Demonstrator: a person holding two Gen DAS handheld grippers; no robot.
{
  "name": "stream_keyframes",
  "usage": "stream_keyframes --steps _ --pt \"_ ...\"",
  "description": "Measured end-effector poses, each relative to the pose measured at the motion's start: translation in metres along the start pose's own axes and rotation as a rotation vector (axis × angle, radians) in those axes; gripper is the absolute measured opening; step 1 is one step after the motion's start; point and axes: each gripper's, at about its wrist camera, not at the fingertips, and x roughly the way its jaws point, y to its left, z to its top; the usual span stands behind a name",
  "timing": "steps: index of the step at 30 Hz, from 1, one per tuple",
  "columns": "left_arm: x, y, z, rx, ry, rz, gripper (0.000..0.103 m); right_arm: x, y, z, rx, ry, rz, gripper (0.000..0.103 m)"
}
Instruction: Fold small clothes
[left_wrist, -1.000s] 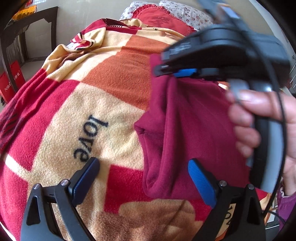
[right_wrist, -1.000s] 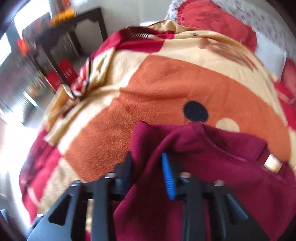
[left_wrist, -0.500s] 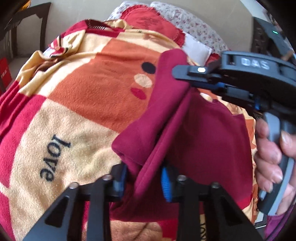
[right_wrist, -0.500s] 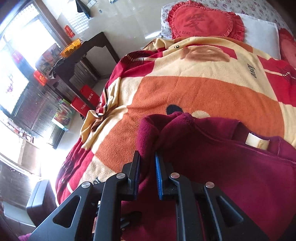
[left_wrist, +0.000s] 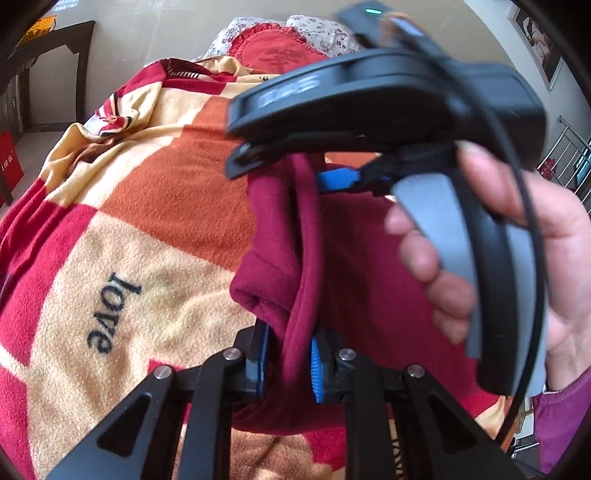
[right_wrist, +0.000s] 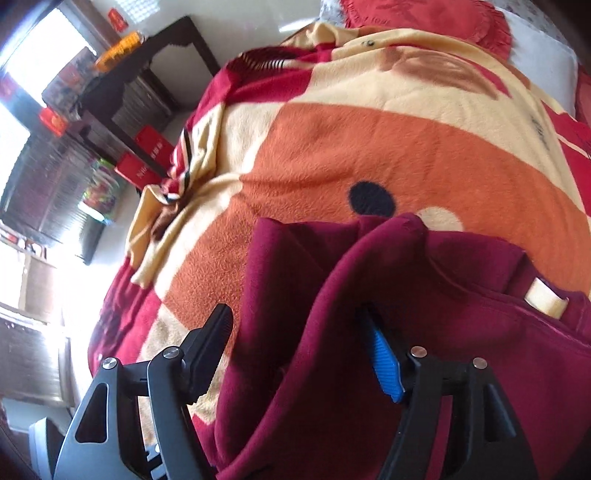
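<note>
Your left tool (left_wrist: 288, 363) closing on maroon garment (left_wrist: 354, 258), pinching fold to keep it. Right tool (right_wrist: 301, 350) opening, letting cloth drop onto blanket (right_wrist: 332, 147).

Maroon garment (left_wrist: 354, 266), matt napped fleece, bunched between the pads of the left gripper (left_wrist: 288, 363); pads (left_wrist: 315, 369) blue ribbed rubber-like plastic on matt black plastic fingers with bright metal pins. Ahead of the fingers, blanket (left_wrist: 155, 206), fuzzy pile cloth. Right gripper (right_wrist: 295, 354), same matt black plastic.
</note>
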Motion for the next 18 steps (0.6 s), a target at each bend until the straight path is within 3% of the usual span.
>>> stream_keyframes --steps 1,4,8,13,18 --pt "0.001 0.001 0.0 0.0 0.002 0.006 0.018 0.005 0.004 0.001 -0.019 0.009 -0.028 0.052" --pt "0.003 0.004 -0.001 -0.004 0.009 0.017 0.018 0.014 0.01 0.0 -0.065 0.005 -0.109 0.033" --pt "0.007 0.004 -0.002 0.0 0.012 0.044 0.027 0.003 0.004 -0.006 -0.066 -0.044 -0.077 0.013" --pt "0.014 0.004 -0.006 -0.001 0.033 0.064 0.054 -0.013 0.003 -0.011 -0.088 -0.081 -0.06 0.008" --pt "0.019 0.006 -0.01 -0.002 0.045 0.079 0.058 -0.023 -0.005 -0.016 -0.072 -0.097 -0.026 0.008"
